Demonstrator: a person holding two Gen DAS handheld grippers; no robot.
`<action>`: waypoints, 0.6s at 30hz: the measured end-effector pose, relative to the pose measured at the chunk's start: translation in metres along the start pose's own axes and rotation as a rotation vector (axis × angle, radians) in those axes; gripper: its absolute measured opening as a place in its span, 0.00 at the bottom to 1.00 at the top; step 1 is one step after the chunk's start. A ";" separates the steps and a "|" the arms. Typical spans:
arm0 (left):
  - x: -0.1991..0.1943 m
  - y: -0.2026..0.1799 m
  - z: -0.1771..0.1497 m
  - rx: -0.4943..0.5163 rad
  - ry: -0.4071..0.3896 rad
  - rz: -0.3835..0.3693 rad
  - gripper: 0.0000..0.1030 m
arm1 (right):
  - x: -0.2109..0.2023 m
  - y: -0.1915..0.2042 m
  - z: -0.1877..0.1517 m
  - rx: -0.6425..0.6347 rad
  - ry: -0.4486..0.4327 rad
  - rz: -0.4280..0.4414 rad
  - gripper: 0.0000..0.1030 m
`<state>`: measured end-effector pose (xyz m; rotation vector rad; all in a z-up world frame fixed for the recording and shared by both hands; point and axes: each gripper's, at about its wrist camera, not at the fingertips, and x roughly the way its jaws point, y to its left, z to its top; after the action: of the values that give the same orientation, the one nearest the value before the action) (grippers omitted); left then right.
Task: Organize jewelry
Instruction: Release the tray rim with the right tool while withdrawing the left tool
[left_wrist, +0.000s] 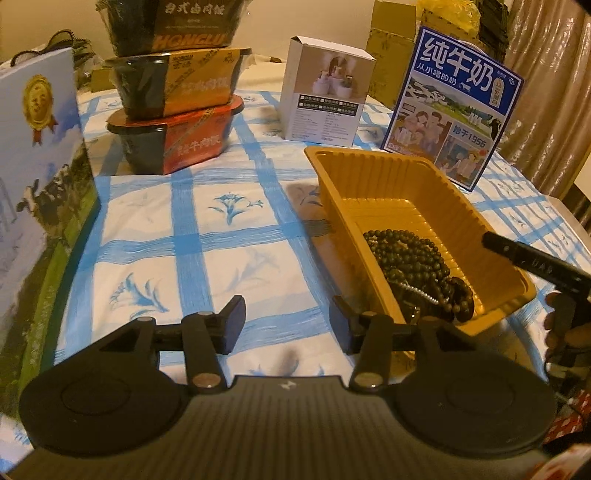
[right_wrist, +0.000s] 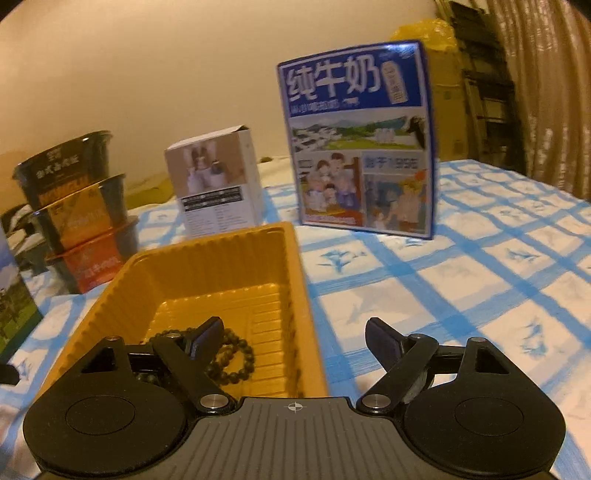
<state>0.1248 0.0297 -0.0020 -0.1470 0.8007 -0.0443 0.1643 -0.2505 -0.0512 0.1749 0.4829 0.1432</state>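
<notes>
A yellow plastic tray (left_wrist: 369, 157) (right_wrist: 207, 242) sits on the blue-checked tablecloth. Dark bead bracelets (left_wrist: 413, 266) (right_wrist: 238, 356) lie piled in its near end. My left gripper (left_wrist: 287, 326) hovers open over the cloth just left of the tray, with nothing between its fingers. My right gripper (right_wrist: 295, 334) stands wide open at the tray's near right corner. Its left finger is over the beads and its right finger is outside the tray over the cloth, and neither pad touches them. One right finger (left_wrist: 517, 254) also shows in the left wrist view, reaching over the tray from the right.
A blue milk carton box (left_wrist: 454, 110) (right_wrist: 358, 147) and a white product box (left_wrist: 325, 96) (right_wrist: 218, 184) stand behind the tray. Three stacked meal bowls (left_wrist: 177, 110) (right_wrist: 81, 221) sit at the back left. A tall printed box (left_wrist: 37, 184) stands at the left edge.
</notes>
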 end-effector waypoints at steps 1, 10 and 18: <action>-0.003 0.001 -0.001 -0.001 -0.001 0.008 0.46 | -0.005 0.004 0.002 0.000 0.010 -0.011 0.81; -0.036 0.007 -0.016 -0.003 0.036 0.009 0.48 | -0.067 0.062 -0.010 -0.055 0.120 0.029 0.81; -0.074 0.007 -0.041 0.018 0.047 -0.018 0.48 | -0.104 0.106 -0.039 -0.067 0.205 0.087 0.81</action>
<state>0.0442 0.0394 0.0216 -0.1364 0.8455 -0.0725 0.0448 -0.1606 -0.0172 0.1165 0.6738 0.2638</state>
